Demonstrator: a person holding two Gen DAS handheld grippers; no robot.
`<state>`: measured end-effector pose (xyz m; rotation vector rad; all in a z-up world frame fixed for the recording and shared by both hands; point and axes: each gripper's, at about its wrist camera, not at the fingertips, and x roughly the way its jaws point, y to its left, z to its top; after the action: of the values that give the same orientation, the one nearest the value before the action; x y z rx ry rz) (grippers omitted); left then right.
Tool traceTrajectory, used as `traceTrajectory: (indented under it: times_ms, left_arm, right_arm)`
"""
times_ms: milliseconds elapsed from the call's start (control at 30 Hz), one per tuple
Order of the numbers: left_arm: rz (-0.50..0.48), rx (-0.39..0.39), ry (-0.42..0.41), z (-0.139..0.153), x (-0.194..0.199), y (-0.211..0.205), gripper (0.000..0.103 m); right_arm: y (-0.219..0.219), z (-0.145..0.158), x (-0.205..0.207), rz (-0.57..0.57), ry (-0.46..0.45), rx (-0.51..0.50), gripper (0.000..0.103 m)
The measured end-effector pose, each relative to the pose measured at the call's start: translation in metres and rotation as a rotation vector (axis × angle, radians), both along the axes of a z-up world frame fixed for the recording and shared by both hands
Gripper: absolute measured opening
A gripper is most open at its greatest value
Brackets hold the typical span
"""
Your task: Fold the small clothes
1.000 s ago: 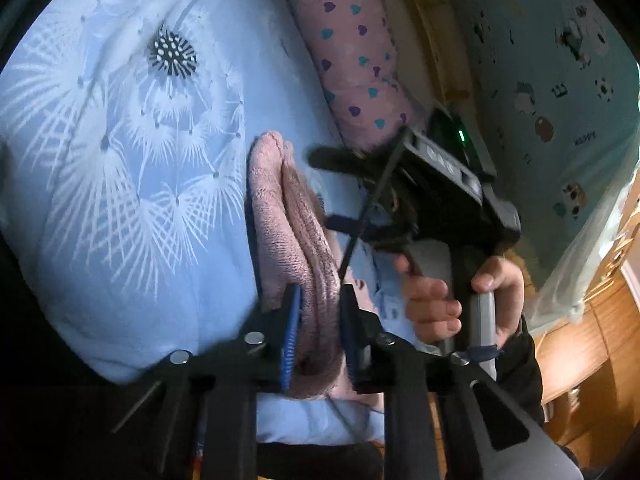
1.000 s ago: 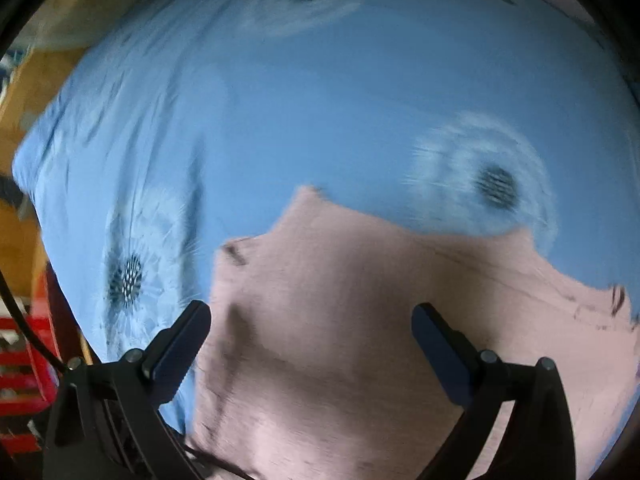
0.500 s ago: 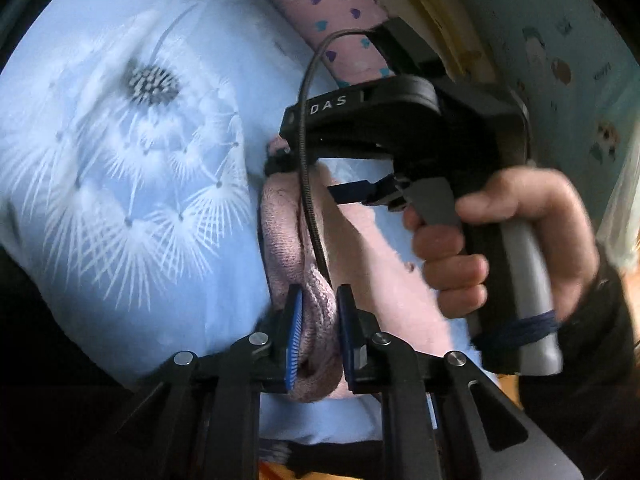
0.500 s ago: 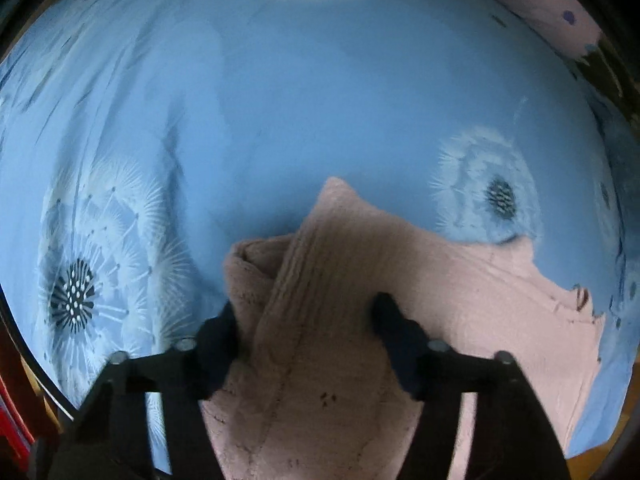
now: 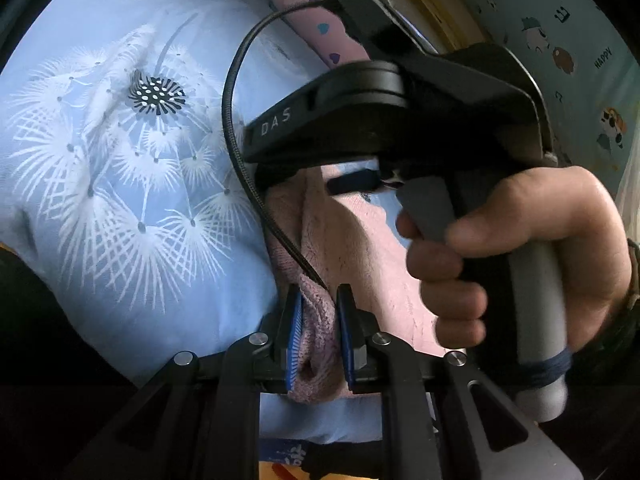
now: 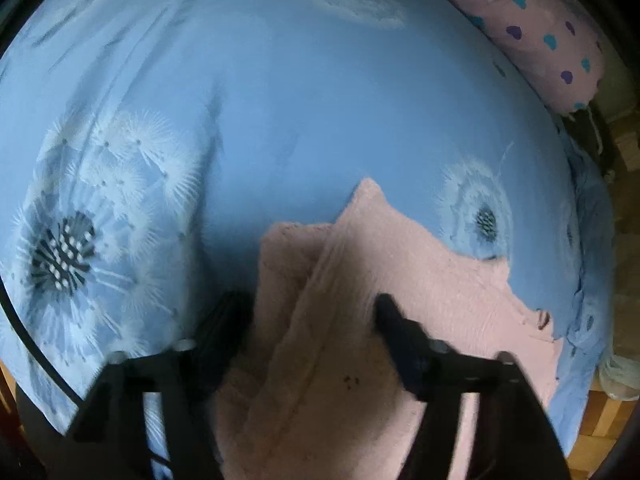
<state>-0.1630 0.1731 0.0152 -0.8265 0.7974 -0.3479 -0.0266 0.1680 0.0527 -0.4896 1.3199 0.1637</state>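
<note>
A small pink knit garment (image 6: pixel 360 304) lies on a blue bedsheet (image 6: pixel 280 112) printed with white dandelions. My left gripper (image 5: pixel 318 320) is shut on a bunched fold of the pink garment (image 5: pixel 320 256) at its near edge. My right gripper (image 6: pixel 308 312) is partly closed, its jaws astride a raised fold of the garment with a gap still between them. In the left wrist view the right gripper's black body and the hand holding it (image 5: pixel 520 248) sit just above the garment and hide its far part.
A pink pillow with blue and purple hearts (image 6: pixel 540 36) lies along the far right of the bed, also in the left wrist view (image 5: pixel 320 12). A teal patterned wall (image 5: pixel 580 40) rises behind. Wooden floor (image 6: pixel 600 420) shows past the bed's right edge.
The right gripper came down over the garment and its jaws narrowed around a fold. In the left wrist view it moved closer and now fills the right side. The left gripper kept its hold.
</note>
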Motion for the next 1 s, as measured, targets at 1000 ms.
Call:
traceTrajectory:
  times_ms: [1000]
  left_arm:
    - [-0.118, 0.215, -0.175, 0.105, 0.019, -0.123, 0.0]
  right_arm:
    - [-0.228, 0.106, -0.003, -0.138, -0.039, 0.619, 0.018]
